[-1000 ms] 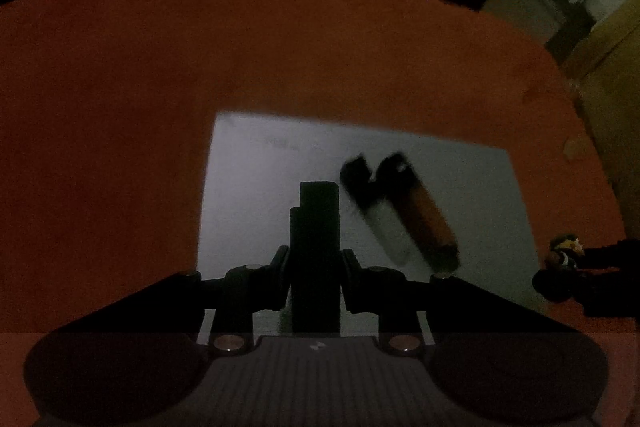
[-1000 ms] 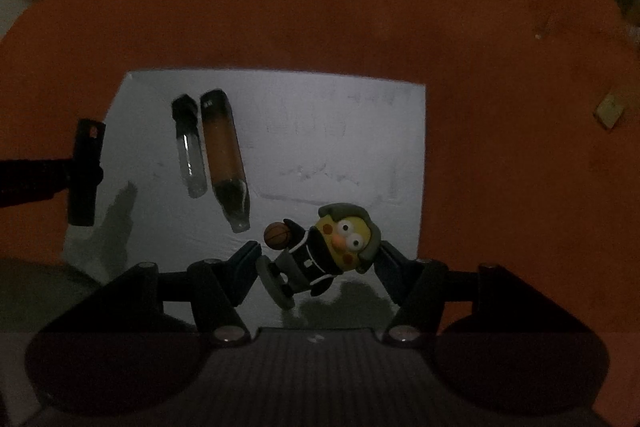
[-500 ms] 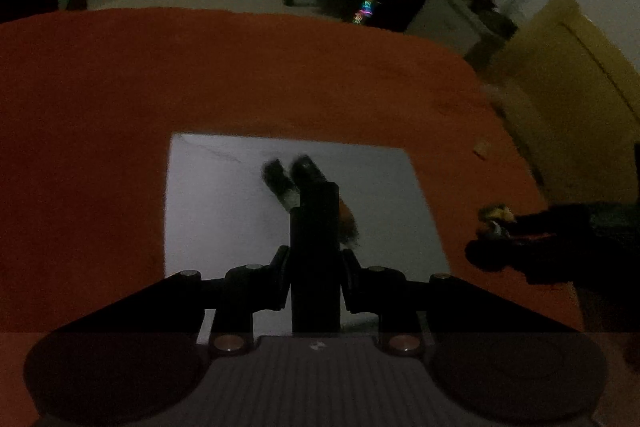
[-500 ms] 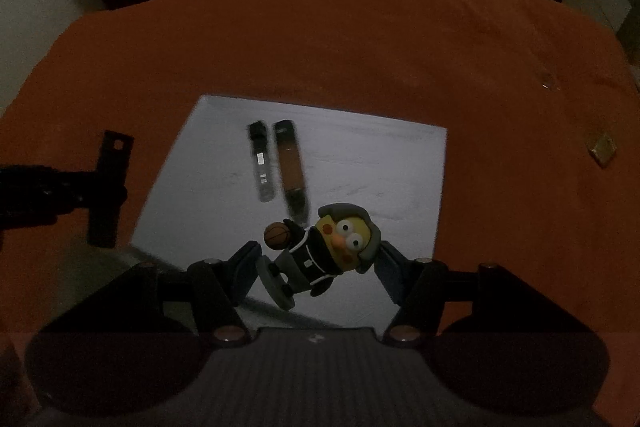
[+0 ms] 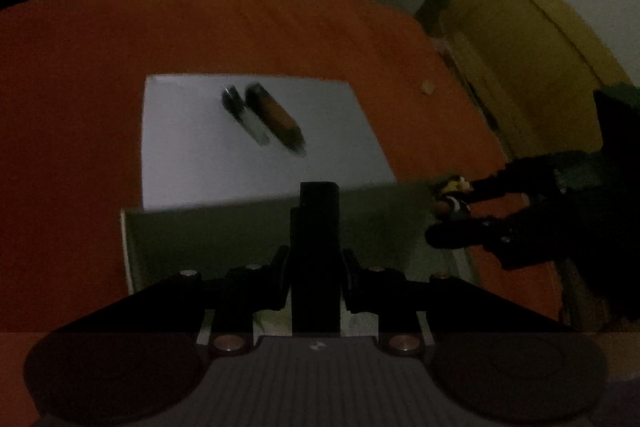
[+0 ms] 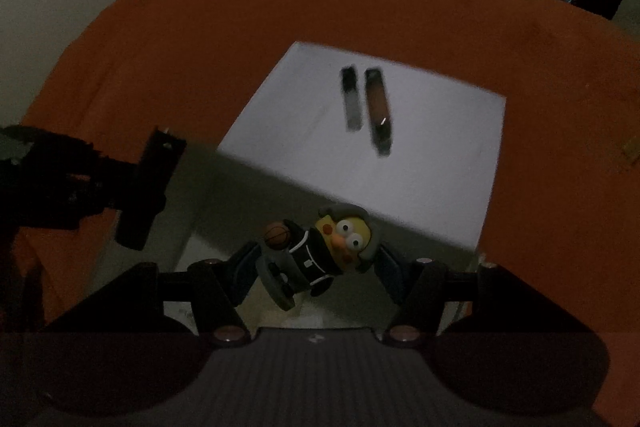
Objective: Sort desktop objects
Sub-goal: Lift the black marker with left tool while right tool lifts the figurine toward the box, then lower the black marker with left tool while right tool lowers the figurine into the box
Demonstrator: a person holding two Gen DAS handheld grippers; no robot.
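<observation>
**Two tools, each holding a thing, in a dim room**

The left tool [image 5: 315, 259] pinches a flat black block [image 5: 319, 227]; what it is stays too dark to tell. The right tool [image 6: 316, 263] squeezes a little yellow-faced toy [image 6: 320, 255] with a basketball. Two blurry tubes [image 6: 366, 107] lie side by side on the white sheet [image 6: 440, 155] on the orange desk [image 6: 200, 47]. The sheet's near part is in shadow.

An orange cloth [image 5: 100, 99] is spread over the table; a yellowish door [image 5: 532, 67] is seen beyond.
</observation>
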